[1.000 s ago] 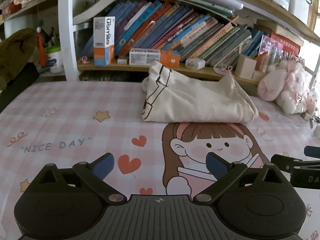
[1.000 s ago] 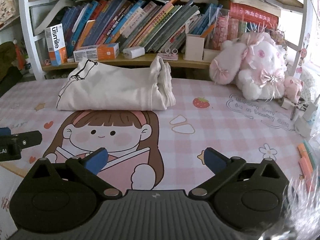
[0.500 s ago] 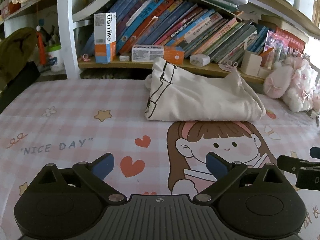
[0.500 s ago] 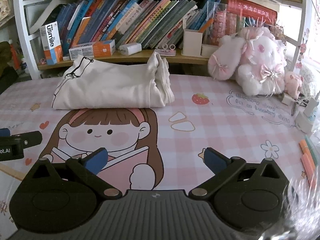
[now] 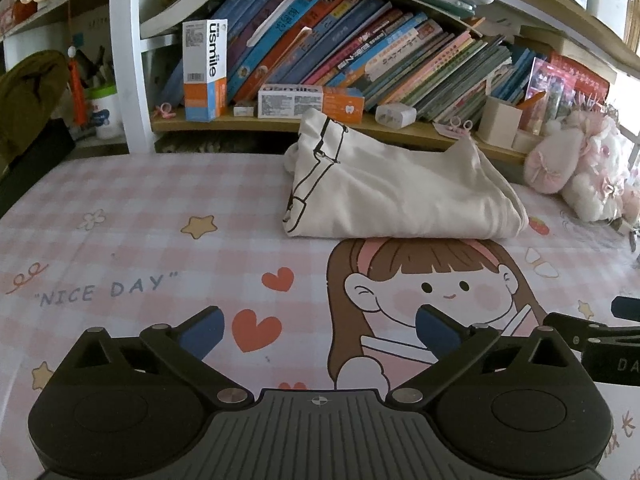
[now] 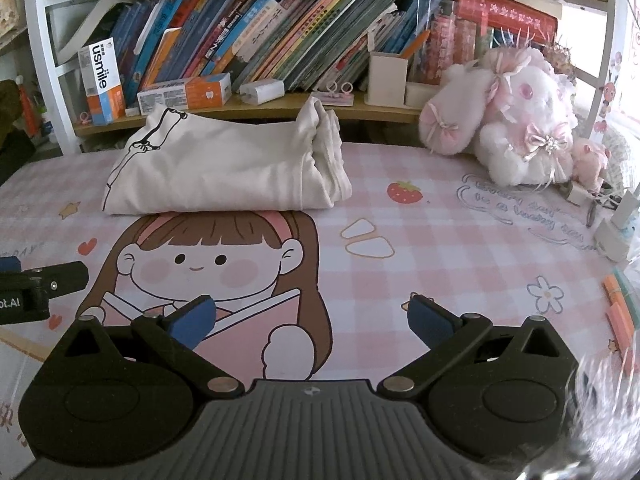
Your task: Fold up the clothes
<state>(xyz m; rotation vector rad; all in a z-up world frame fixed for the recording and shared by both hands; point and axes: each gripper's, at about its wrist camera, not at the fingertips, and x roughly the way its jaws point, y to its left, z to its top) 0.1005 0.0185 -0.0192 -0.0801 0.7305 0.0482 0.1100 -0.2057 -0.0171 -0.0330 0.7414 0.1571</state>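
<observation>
Both wrist views sit low over the desk (image 5: 120,208), looking forward toward the bookshelf (image 5: 360,60) at its far edge. The left view faces the shelf's left half; the right view faces its right half, taking in the plush toy (image 6: 516,120). Shared ground — the folded cream garment (image 5: 400,196) lying just before the shelf, and each view's inner edge catches the other gripper.

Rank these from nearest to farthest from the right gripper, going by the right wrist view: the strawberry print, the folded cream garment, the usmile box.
1. Strawberry print, on the mat, ahead right.
2. Folded cream garment, ahead left.
3. Usmile box, on the shelf, far left.
</observation>
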